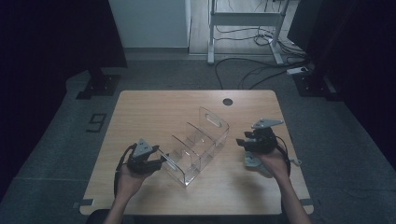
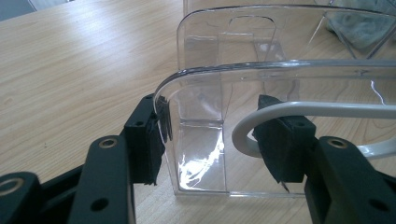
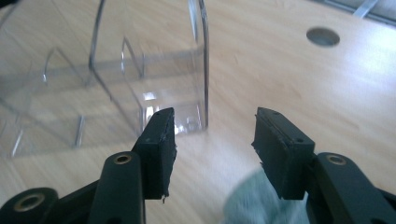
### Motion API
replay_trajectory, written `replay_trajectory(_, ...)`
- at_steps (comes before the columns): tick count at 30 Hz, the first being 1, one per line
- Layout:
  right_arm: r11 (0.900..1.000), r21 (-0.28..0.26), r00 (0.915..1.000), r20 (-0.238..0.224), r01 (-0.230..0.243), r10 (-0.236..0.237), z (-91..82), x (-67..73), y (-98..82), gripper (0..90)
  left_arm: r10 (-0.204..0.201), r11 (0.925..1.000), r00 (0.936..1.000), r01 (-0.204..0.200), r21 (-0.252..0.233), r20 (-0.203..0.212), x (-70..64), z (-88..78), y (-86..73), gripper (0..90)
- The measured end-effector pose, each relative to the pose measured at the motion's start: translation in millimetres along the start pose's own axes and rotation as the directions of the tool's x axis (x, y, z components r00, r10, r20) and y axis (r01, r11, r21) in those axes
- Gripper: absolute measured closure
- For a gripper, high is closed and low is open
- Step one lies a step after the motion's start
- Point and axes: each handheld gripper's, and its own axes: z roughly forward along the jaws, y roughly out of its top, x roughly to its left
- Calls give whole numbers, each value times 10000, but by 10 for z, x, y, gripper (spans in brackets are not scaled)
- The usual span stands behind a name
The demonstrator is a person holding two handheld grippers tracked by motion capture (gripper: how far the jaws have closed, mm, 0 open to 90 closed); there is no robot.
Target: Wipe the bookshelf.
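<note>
High view: a clear, hard plastic organiser tray with upright dividers (image 1: 201,144) lies mid-way on the light wooden bench (image 1: 154,112), its long axis running from 7 o'clock to 1 o'clock. The left hand-held gripper (image 1: 161,161) is at the tray's 7 o'clock end. The right hand-held gripper (image 1: 240,142) hovers at the tray's 3 o'clock side, apart from it, over a soft grey-green cloth (image 1: 252,161). A cut-out handle slot (image 1: 212,120) shows in the 1 o'clock end wall.

Left gripper view: the jaws stand about half wide, set around the rounded corner of the near end wall. The pad at 9 o'clock (image 2: 149,140) touches the wall's edge. The other pad sits behind a loop of white cable (image 2: 303,108), and I cannot tell whether it presses on the plastic, so a firm grip is uncertain.

Right gripper view: the jaws are about half wide with nothing between them. The tray stands at 11 o'clock and the blurred cloth at 6 o'clock below.

Handling, as a judgement: the tray looks light, stiff and glossy. It will likely skate on the bench and slip between flat pads. Its thin walls may flex or crack under a hard pinch. The best hold seems to be across an end wall near the handle slot or a corner, one gripper at each end, squeezed gently.
</note>
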Motion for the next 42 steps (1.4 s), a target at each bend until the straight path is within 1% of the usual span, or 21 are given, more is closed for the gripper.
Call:
replay_trajectory(3, 9999, -36, 9999, -37, 132, -132, 60, 35, 126, 518, -11, 10000, 10000, 11, 11, 13, -2, -4, 1, 447)
replay_trajectory(6, 9995, -19, 9995, 48, 301, -301, 127, 63, 231, 545, 29, 9999, 10000, -29, 115, 11, -13, -14, 11, 439)
replay_trajectory(7, 9996, -5, 9996, 61, 288, -288, 153, 68, 258, 550, 36, 9999, 10000, -36, 158, 20, -19, -20, 15, 434)
replay_trajectory(13, 9999, 36, 9999, 16, 162, -162, 314, 81, 350, 598, 274, 9993, 9996, -274, 259, 7, -56, -93, 18, 403)
replay_trajectory(14, 9998, 5, 9998, 12, 174, -174, 335, 84, 358, 609, 274, 9993, 9996, -274, 238, 28, -59, -111, 17, 398)
replay_trajectory(15, 9998, 3, 9998, 25, 192, -192, 354, 88, 366, 624, 213, 9994, 9996, -218, 270, 159, -58, -130, 18, 390)
replay_trajectory(16, 9998, 2, 9998, 28, 219, -219, 372, 93, 374, 643, 189, 9994, 9996, -195, 276, 201, -58, -152, 18, 368)
replay_trajectory(19, 9995, -44, 9995, 46, 307, -307, 416, 108, 395, 695, 165, 9995, 9997, -169, 257, 177, -58, -192, 6, 372)
replay_trajectory(21, 9992, 31, 9991, 142, 390, -391, 431, 118, 412, 732, 81, 9996, 10000, -81, 268, 23, -54, -203, 4, 411)
replay_trajectory(23, 9990, 102, 9987, 261, 442, -444, 445, 126, 425, 761, -21, 9996, 10000, 22, 277, -20, -51, -201, 6, 439)
replay_trajectory(25, 9987, 148, 9982, 331, 487, -492, 443, 123, 435, 793, 87, 9994, 9997, -80, 331, -220, -60, -191, 7, 460)
replay_trajectory(28, 9990, 140, 9987, 266, 432, -436, 429, 107, 427, 821, 59, 9994, 9995, -49, 335, -319, -57, -180, 14, 469)
replay_trajectory(32, 9989, 136, 9987, 215, 459, -462, 398, 105, 404, 819, 3, 9996, 9990, 10, 296, -439, -32, -158, 23, 469)
replay_trajectory(35, 9987, 133, 9987, 133, 496, -497, 353, 117, 367, 810, -150, 9995, 9980, 165, 254, -610, 3, -137, 31, 472)
replay_trajectory(40, 9991, 62, 9991, -67, 424, -423, 258, 129, 284, 793, -371, 9992, 9967, 383, 147, -723, 57, -84, 41, 479)
replay_trajectory(42, 9991, 59, 9990, -154, 423, -422, 222, 132, 253, 787, -439, 9989, 9964, 448, 113, -728, 66, -63, 47, 509)
